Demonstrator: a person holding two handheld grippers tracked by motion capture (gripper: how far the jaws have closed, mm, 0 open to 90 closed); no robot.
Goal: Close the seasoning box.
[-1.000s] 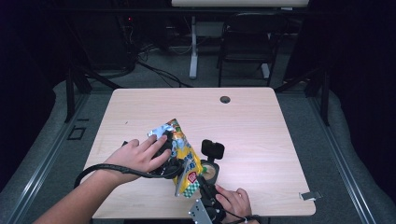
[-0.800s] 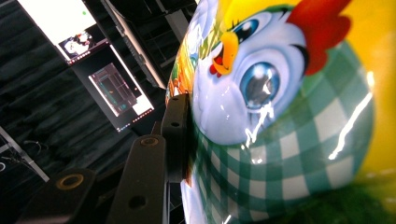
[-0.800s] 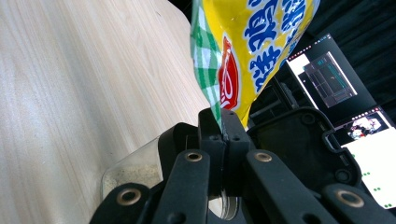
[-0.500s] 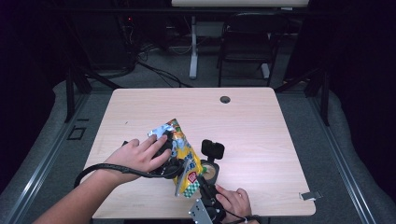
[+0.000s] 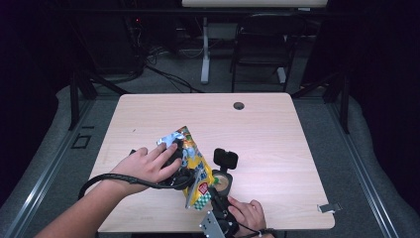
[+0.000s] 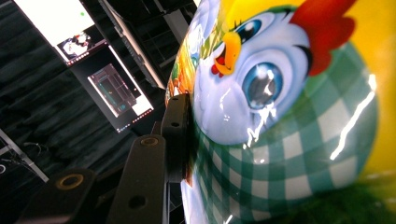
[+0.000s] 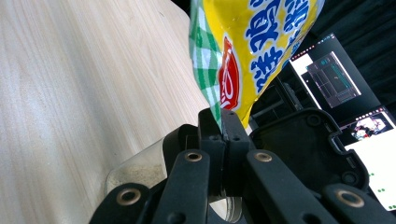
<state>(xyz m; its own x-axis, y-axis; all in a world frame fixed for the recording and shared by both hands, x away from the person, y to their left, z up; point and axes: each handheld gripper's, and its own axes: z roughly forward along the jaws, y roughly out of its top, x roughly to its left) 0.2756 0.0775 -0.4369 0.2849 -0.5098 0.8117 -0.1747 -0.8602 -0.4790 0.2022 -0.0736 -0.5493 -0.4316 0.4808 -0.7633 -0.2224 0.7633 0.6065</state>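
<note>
snack bag (image 5: 190, 166): yellow, shiny, cartoon chicken on the front, held up over the near middle of the wooden table (image 5: 277, 139), strung between both grippers
left gripper (image 5: 176, 171): clamped on the bag's fat upper body from the left, one black pad pressed flat against the green check print (image 6: 176, 135)
jar (image 5: 221, 182): small, open, right beside the bag's lower end
right gripper (image 5: 214, 201): pinched tight on the bag's bottom corner seam (image 7: 219, 123), right below the bag
lid (image 5: 225, 158): black, just behind the jar
</note>
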